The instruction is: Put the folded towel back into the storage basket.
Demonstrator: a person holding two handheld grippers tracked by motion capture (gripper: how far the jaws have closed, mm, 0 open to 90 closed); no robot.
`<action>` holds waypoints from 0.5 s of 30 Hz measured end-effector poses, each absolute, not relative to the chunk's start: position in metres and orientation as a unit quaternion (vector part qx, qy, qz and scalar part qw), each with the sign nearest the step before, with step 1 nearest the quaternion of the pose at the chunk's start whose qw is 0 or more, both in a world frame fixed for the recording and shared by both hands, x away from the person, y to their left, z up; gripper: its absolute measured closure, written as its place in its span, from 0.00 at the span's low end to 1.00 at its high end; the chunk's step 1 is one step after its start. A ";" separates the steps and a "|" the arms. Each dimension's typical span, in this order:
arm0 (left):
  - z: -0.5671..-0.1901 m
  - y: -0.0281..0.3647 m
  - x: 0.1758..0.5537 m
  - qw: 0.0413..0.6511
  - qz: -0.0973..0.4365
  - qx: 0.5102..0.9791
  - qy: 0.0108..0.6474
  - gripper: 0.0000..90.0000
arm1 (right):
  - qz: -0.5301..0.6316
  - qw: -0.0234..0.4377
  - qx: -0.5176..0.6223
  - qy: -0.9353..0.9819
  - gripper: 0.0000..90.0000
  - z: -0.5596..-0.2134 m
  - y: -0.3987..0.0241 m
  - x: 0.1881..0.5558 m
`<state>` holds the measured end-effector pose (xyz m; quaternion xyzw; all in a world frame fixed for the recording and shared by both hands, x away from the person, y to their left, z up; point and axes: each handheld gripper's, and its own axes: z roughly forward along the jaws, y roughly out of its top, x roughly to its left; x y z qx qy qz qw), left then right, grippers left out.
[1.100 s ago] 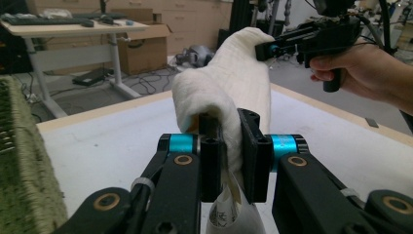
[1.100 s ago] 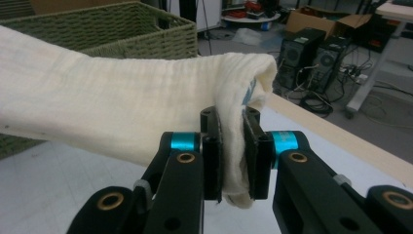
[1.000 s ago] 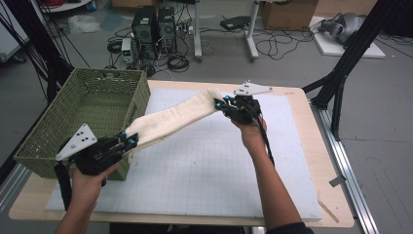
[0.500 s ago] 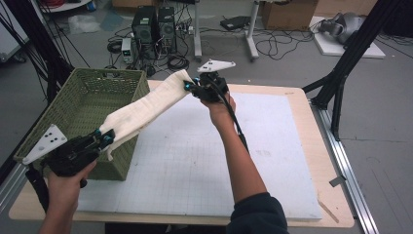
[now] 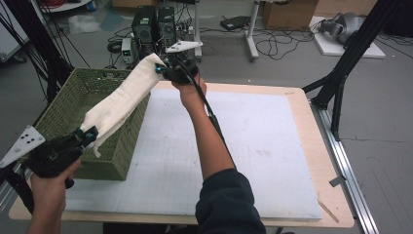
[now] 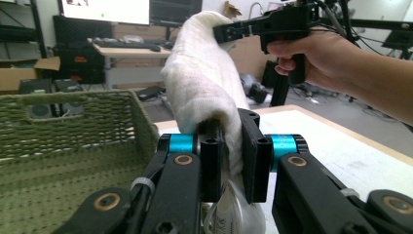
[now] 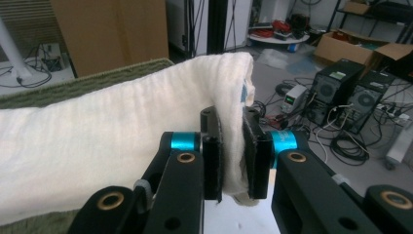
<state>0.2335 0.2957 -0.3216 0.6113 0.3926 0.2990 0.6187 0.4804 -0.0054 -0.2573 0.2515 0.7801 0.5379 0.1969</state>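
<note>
Here we hold a folded cream towel (image 5: 119, 102) stretched between our two grippers, above the green woven basket (image 5: 68, 109) at the table's (image 5: 292, 161) left edge. Our left gripper (image 6: 228, 161) pinches the near end; our right gripper (image 7: 233, 153) clamps the far end, raised higher, probably to keep the fold intact while lowering it in. A tag at the near end carries print too blurred to read.

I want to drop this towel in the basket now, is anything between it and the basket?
Nothing visible. The towel, clamped at its ends by the left gripper and right gripper, hangs over the near right rim of the green basket, whose visible inside looks bare.
</note>
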 end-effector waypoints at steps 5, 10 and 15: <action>-0.321 0.304 0.232 0.611 0.315 0.604 0.405 0.89 | 0.531 0.200 0.240 0.787 0.90 -0.249 0.030 0.492; -0.322 0.312 0.230 0.601 0.329 0.597 0.418 0.89 | 0.527 0.201 0.229 0.793 0.90 -0.244 0.062 0.502; -0.324 0.319 0.228 0.582 0.343 0.596 0.434 0.89 | 0.519 0.197 0.221 0.802 0.90 -0.248 0.088 0.509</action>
